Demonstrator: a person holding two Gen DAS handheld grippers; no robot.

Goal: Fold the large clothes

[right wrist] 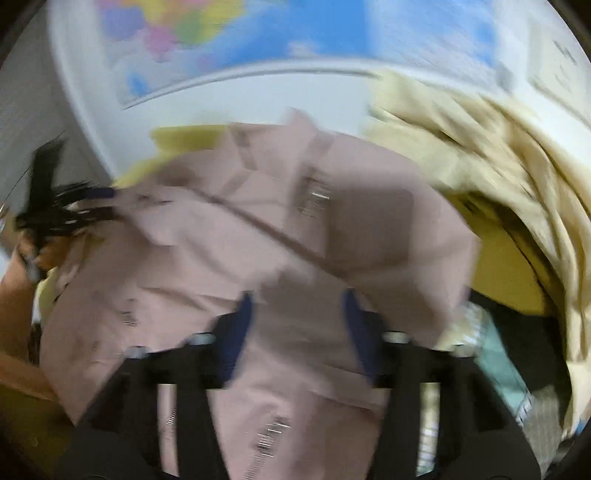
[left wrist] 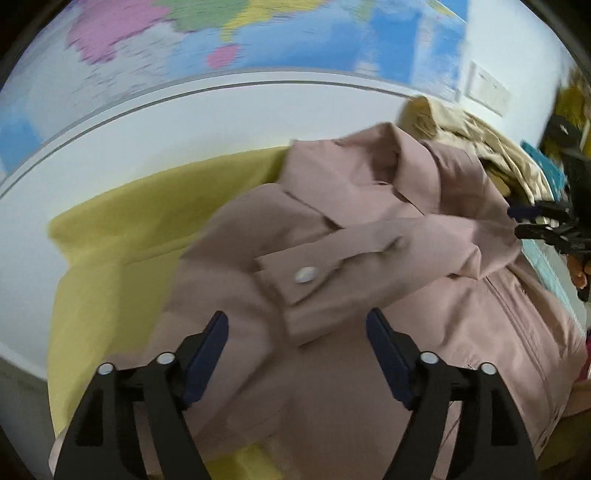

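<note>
A dusty-pink jacket [left wrist: 388,369] lies on a yellow sheet [left wrist: 110,266], collar toward the wall. One sleeve is folded across its chest, and the cuff with a white snap button [left wrist: 306,275] lies just beyond my left gripper [left wrist: 297,314], which is open and hovers over the cloth. At the right edge of that view the right gripper's fingers [left wrist: 535,221] show beside the jacket's shoulder. The right wrist view is blurred: the pink jacket [right wrist: 221,240] fills it, and my right gripper [right wrist: 298,295] stands open above the fabric, its pads apart from it. The left gripper [right wrist: 74,206] shows at far left.
A crumpled beige garment [right wrist: 498,166] is piled to the right of the jacket, also the beige garment [left wrist: 461,147] by the wall. A world map [left wrist: 258,33] hangs on the white wall behind. Teal patterned fabric [right wrist: 498,369] lies at the lower right.
</note>
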